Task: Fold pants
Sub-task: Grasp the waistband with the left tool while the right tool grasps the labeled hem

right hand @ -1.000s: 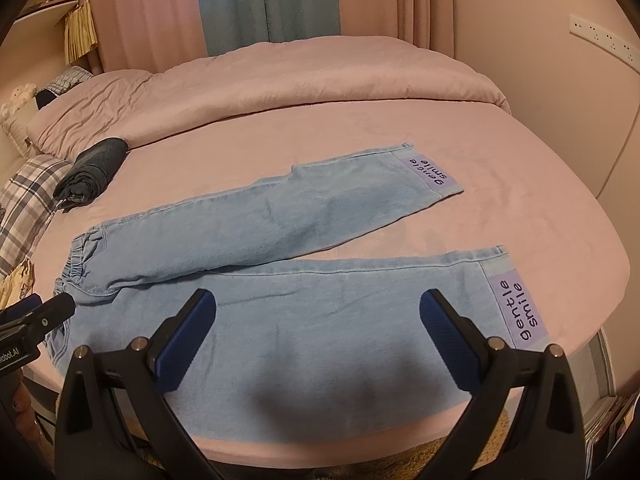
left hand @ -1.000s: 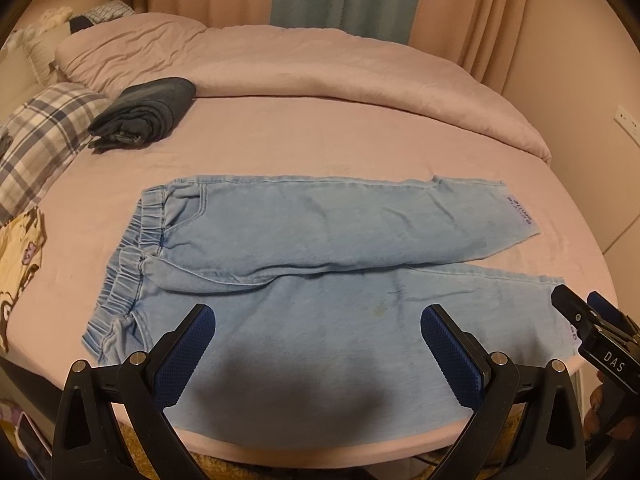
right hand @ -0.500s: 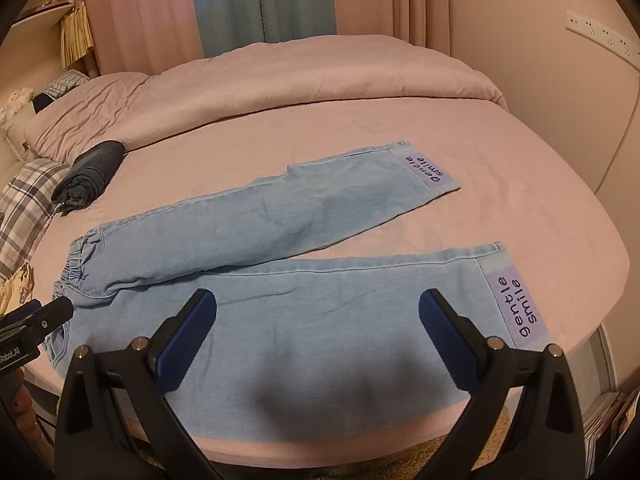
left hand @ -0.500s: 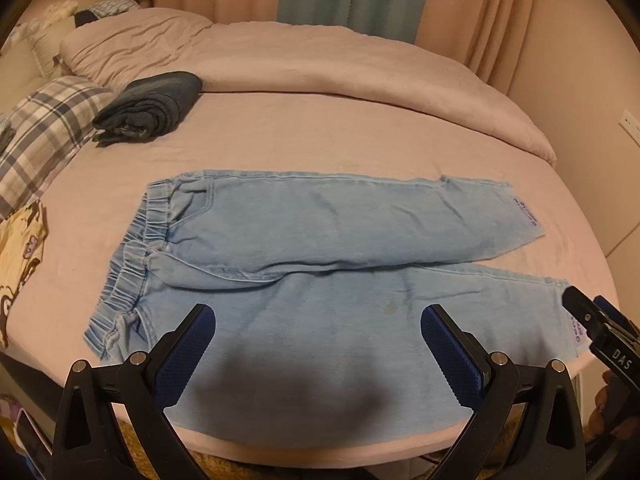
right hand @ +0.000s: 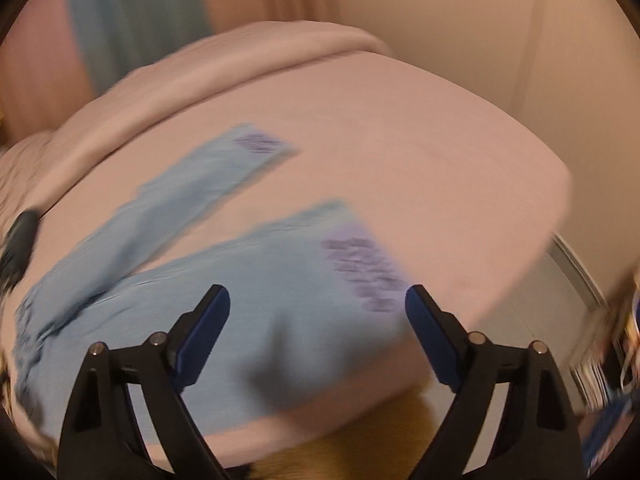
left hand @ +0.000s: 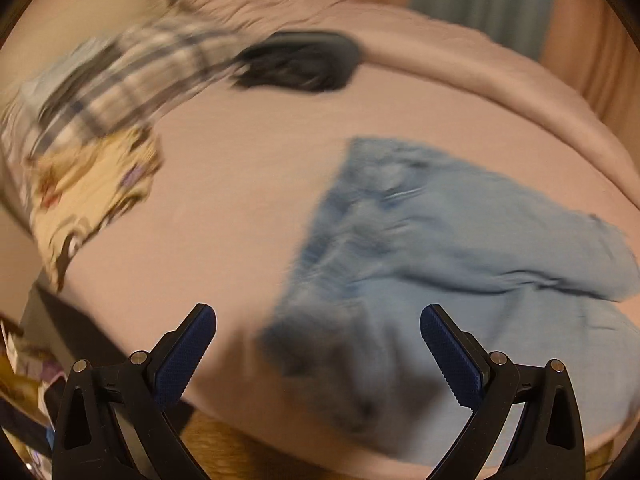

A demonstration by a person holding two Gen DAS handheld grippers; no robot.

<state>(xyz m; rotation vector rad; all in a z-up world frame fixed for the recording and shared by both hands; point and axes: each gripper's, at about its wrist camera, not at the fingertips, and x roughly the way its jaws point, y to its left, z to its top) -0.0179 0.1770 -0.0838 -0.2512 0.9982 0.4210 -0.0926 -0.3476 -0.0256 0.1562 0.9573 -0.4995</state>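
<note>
Warm, dim indoor light and heavy motion blur smear both fisheye views, whose edges bow and darken to black, while only the gripper fingers point(left hand: 450, 354) stay sharp, soft shadows pooling on cloth just ahead of them.

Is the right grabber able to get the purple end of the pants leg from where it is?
Probably yes. The right gripper has its jaws wide open and empty, and the purple patch on the near leg of the pants lies flat on the bed just ahead between them, with nothing on top. The picture is blurry, though.
</note>
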